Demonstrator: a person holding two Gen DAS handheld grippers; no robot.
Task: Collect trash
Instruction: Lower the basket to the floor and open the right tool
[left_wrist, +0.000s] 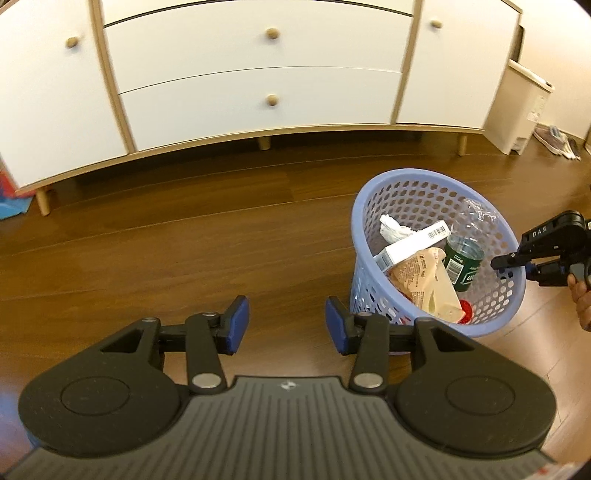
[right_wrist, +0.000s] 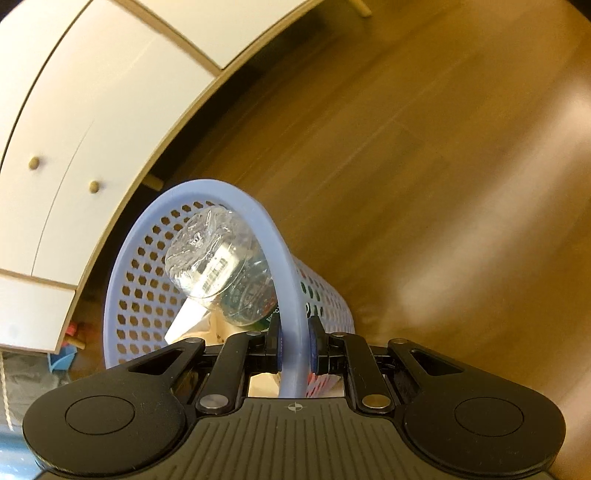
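A lilac perforated basket (left_wrist: 417, 172) stands on the wooden floor. It holds a clear plastic bottle with a green label (left_wrist: 463, 264), a white carton (left_wrist: 410, 245), a crumpled tissue (left_wrist: 393, 227), a beige wrapper (left_wrist: 432, 284) and something red (left_wrist: 466, 310). My left gripper (left_wrist: 287, 325) hovers open over bare floor, just left of the basket, with nothing between its blue pads. My right gripper (right_wrist: 295, 343) is shut on the near rim of the basket (right_wrist: 207, 184), one pad inside and one outside. The bottle (right_wrist: 214, 266) leans against the inner wall. In the left wrist view the right gripper (left_wrist: 504, 263) sits at the basket's right rim.
A white cabinet with drawers and wooden knobs (left_wrist: 258, 85) stands on short legs behind the basket. A white pedal bin (left_wrist: 517, 110) and papers on the floor (left_wrist: 557, 142) lie at the far right. A red and blue item (left_wrist: 9, 192) is at the left edge. A hand (left_wrist: 581, 299) holds the right gripper.
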